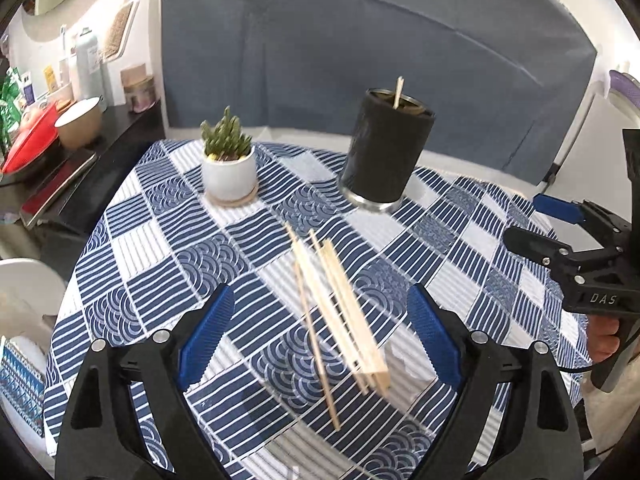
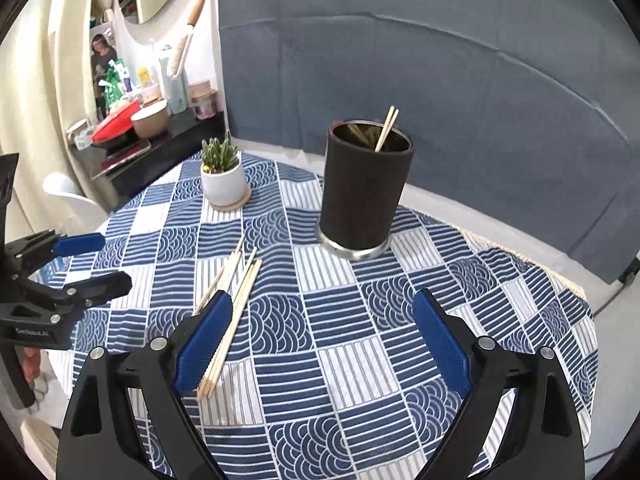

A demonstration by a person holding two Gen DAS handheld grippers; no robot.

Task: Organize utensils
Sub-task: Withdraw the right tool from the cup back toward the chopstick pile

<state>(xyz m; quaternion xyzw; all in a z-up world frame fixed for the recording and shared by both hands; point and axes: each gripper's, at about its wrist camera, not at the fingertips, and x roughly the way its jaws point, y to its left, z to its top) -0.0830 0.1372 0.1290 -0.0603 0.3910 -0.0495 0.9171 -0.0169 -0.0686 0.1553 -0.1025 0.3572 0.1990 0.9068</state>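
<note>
On the checked tablecloth (image 2: 360,360), in front of the black cup (image 2: 366,188), a loose bunch of wooden chopsticks (image 1: 340,312) lies flat. Two more chopsticks (image 2: 386,128) stand inside the cup. Left of the cup sits a small potted plant (image 2: 222,176). The left gripper (image 1: 320,340) and the right gripper (image 2: 320,348) both hover before the cup, jaws spread wide, holding nothing.

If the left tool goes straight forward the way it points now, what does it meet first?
Most likely the loose chopsticks on the tablecloth: they lie between the open fingers of the left tool. The black cup stands further behind them. Depth is hard to judge.
</note>
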